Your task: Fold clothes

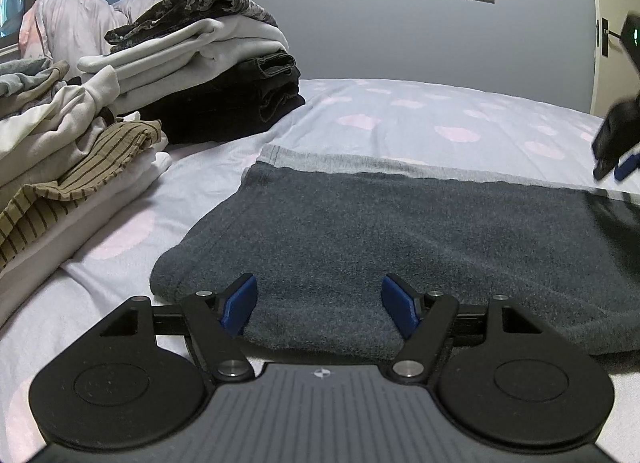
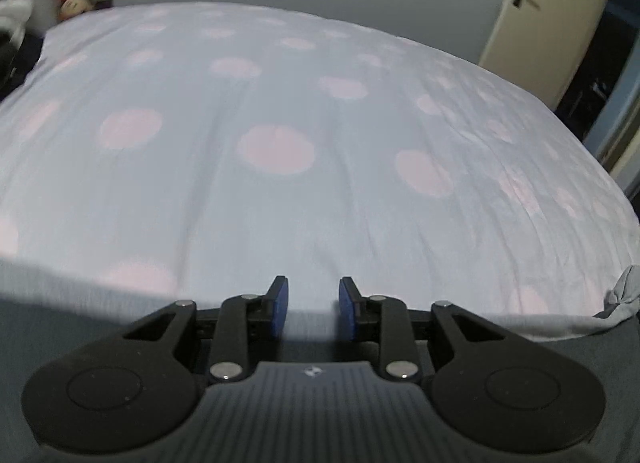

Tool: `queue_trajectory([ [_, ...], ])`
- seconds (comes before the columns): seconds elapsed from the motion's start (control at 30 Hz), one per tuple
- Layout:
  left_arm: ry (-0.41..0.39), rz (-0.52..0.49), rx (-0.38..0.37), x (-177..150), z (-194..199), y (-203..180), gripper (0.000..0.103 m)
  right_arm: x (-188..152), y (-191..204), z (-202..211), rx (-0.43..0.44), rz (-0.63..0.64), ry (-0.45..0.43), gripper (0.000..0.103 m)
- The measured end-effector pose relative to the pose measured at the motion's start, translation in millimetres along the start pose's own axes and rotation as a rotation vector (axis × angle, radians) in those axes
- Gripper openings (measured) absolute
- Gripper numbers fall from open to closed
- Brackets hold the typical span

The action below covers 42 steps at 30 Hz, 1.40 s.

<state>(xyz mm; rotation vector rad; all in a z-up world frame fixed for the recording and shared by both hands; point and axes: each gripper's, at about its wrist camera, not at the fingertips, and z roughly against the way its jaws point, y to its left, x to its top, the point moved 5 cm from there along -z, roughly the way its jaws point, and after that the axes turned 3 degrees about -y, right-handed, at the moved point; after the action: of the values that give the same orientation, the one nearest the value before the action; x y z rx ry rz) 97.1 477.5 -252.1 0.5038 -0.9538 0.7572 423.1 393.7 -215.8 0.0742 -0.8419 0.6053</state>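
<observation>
Grey fleece garment [image 1: 400, 239] folded flat on the spotted bed sheet [image 1: 420, 119], directly ahead of the left gripper [image 1: 319, 305].
Left jaws stand wide apart over the garment's near edge, pads clear of the cloth. Right gripper [image 2: 313, 305] hovers at the garment's far edge, jaws partly apart with nothing between them. Stacked folded clothes [image 1: 208, 75] lie well left of the left jaws.

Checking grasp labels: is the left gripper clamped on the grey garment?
No, the left gripper stands open over the grey garment.
</observation>
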Motion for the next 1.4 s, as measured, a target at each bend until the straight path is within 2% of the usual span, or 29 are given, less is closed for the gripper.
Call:
queue_trajectory([
  [0.07, 0.000, -0.007, 0.006, 0, 0, -1, 0.082, 8, -6, 9, 0.009, -0.043, -0.027, 0.031],
  [0.17, 0.002, -0.022, 0.021, 0, 0, -3, 0.085, 1, -16, 36, 0.073, -0.065, -0.048, 0.031],
  [0.2, 0.006, -0.025, 0.038, 0, -1, -2, 0.089, -5, -18, 47, 0.095, -0.065, -0.056, 0.031],
  [0.23, 0.009, -0.027, 0.055, 0, -1, -2, 0.099, -13, -22, 61, 0.117, -0.058, -0.068, 0.032],
  [0.33, 0.014, -0.029, 0.069, 1, -2, -2, 0.100, -52, -32, 103, 0.144, -0.035, -0.097, 0.033],
  [0.47, 0.016, -0.025, 0.066, 1, -1, -1, 0.100, -117, -59, 140, 0.102, -0.065, -0.074, 0.032],
  [0.63, 0.017, -0.024, 0.067, 1, -1, -1, 0.100, -180, -94, 144, 0.055, -0.149, 0.067, 0.032],
  [0.77, 0.019, -0.022, 0.065, 1, -1, -1, 0.100, -190, -111, 165, 0.090, -0.235, 0.096, 0.034],
  [0.9, 0.020, -0.022, 0.065, 2, -2, -1, 0.100, -206, -126, 187, 0.026, -0.264, 0.090, 0.035],
  [1.1, 0.021, -0.021, 0.063, 2, -2, 0, 0.100, -201, -118, 178, 0.082, -0.296, 0.044, 0.040],
  [1.2, 0.021, -0.021, 0.063, 2, -2, -1, 0.100, -199, -107, 161, -0.009, -0.226, 0.053, 0.046],
  [1.27, 0.021, -0.021, 0.063, 2, -2, -1, 0.100, -204, -102, 152, -0.049, -0.180, 0.091, 0.044],
  [1.3, 0.021, -0.020, 0.063, 2, -2, -1, 0.100, -204, -100, 154, -0.060, -0.165, 0.084, 0.038],
  [1.33, 0.021, -0.020, 0.063, 2, -2, -1, 0.100, -204, -99, 157, -0.069, -0.157, 0.082, 0.015],
  [1.4, 0.021, -0.020, 0.063, 1, -2, -1, 0.100, -206, -101, 163, -0.079, -0.162, 0.091, 0.009],
])
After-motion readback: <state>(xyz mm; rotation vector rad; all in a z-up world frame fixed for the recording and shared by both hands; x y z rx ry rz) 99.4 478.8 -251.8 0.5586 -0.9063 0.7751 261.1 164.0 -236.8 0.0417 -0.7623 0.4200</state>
